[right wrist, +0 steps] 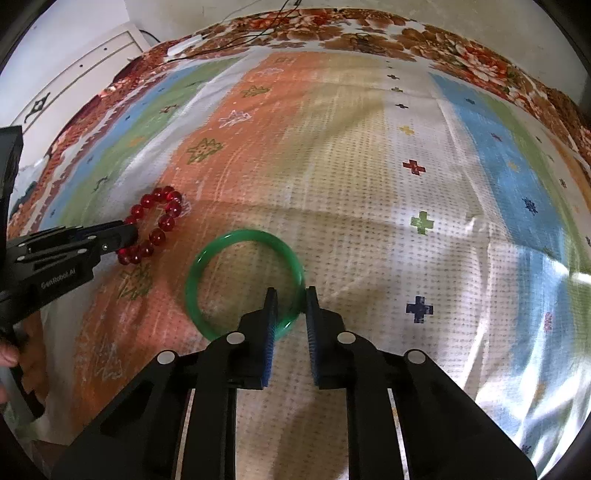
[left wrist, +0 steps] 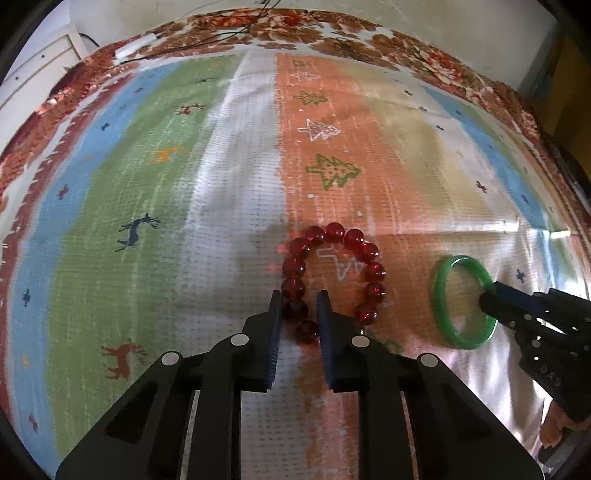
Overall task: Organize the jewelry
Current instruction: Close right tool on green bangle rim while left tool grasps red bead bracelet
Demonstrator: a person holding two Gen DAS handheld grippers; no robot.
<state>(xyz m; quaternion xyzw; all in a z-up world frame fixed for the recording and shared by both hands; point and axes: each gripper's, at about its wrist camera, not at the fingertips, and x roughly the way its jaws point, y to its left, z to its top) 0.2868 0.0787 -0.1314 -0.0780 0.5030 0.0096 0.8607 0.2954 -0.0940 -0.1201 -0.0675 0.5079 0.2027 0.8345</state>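
A red bead bracelet (left wrist: 332, 232) lies on the striped cloth; my left gripper (left wrist: 300, 297) has its two fingers closed on the near-left beads of it. It also shows in the right wrist view (right wrist: 162, 221), with the left gripper (right wrist: 127, 236) on its near end. A green bangle (right wrist: 207, 266) lies to the right of the beads; my right gripper (right wrist: 290, 295) is shut on its near-right rim. In the left wrist view the bangle (left wrist: 441, 295) shows with the right gripper (left wrist: 489, 299) on its right side.
A striped cloth (left wrist: 147, 184) with tree, deer and cross motifs covers a bed with a floral border (left wrist: 332, 33). Black cables (left wrist: 207, 40) and a white block lie at the far edge. A white cabinet (right wrist: 81, 70) stands at the far left.
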